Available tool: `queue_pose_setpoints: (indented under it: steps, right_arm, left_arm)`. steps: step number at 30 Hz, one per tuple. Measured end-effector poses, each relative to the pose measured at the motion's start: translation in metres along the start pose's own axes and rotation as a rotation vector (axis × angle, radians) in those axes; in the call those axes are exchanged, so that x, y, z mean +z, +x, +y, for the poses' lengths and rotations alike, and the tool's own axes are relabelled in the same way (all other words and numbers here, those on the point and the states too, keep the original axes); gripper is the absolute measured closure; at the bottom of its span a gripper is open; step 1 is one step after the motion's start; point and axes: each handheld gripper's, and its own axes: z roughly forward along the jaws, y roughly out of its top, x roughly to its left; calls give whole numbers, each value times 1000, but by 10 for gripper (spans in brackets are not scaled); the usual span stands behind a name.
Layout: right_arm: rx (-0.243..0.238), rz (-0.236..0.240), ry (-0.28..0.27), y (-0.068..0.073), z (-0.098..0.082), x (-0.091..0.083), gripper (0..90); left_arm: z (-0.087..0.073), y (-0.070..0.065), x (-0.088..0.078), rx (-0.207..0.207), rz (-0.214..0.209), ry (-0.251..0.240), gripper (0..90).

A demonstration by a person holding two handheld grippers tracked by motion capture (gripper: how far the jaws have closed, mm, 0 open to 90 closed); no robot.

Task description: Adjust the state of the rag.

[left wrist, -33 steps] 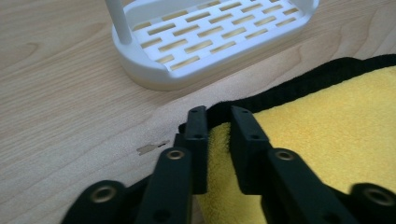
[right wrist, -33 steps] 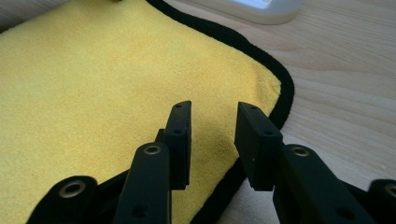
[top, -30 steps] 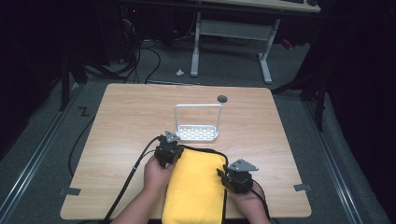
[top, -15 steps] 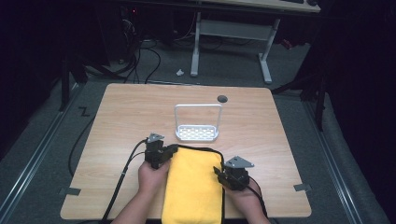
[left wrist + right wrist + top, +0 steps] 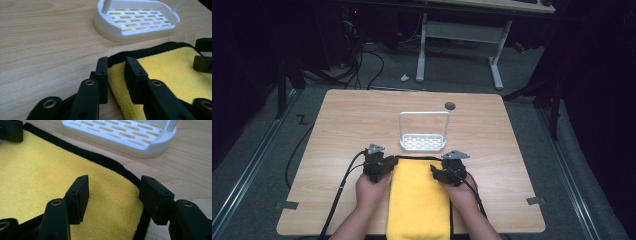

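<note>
Towel point(image 5: 419, 200): yellow, black-edged, lies folded flat on table point(image 5: 337, 130), far edge just short of white rack point(image 5: 423, 142).
Left gripper point(image 5: 117, 67): jaws just opening, astride the towel's far left corner, released.
Right gripper point(image 5: 113, 195): jaws just opening, wide over the right corner, released.
Progress: fold looks laid; withdrawal remains.

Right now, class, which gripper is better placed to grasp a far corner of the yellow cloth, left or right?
Probably the right gripper: its jaws have just been opening and straddle the yellow cloth's black-trimmed edge with a wide gap. The left gripper, also just opening, has a narrower gap over its corner.
</note>
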Motion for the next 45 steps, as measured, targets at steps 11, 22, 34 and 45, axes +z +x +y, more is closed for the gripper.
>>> queue_pose_setpoints:
  steps: [11,22,34,45]
  right_arm:
    - [31,31,5,-1,-1,8,441]
    - [-21,57,7,6,0,9,723]
    - [-61,70,-44,10,-4,2,813]
    - [-77,60,-137,13,-5,-22,812]
  left_arm:
    - [-9,-4,-2,-6,-44,34,549]
    - [-10,-8,0,27,-44,45,659]
    - [-7,-5,-3,-6,-66,63,778]
    - [-4,-20,-17,42,-74,-37,847]
